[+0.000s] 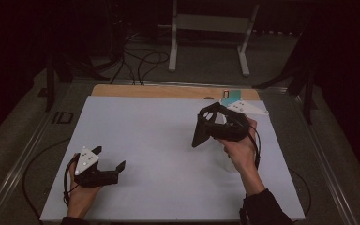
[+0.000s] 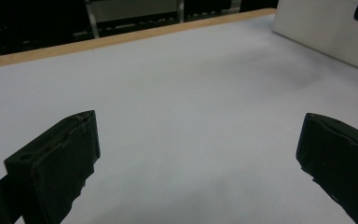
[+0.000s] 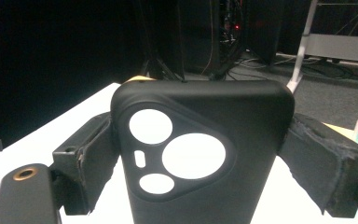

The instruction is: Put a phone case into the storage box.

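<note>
Bench (image 1: 168, 140) middle and whole left half are bare white sheet, open passage from near edge to far edge. Left claw (image 1: 108, 158) sits low by the near-left corner, jaws spread wide with nothing between them; in the left gripper view the sheet ahead runs clear to the wooden far edge. Right side is tighter: right claw (image 1: 205, 125) hangs above the right-centre with a black phone case (image 1: 201, 129) clamped between its jaws, case tilted down toward the sheet, blocking that lane. Behind it, far-right corner holds small clutter: a teal card (image 1: 232, 96) and a white piece (image 1: 251, 108) beside it. Near-right corner is taken by the forearm (image 1: 255, 187).
</note>
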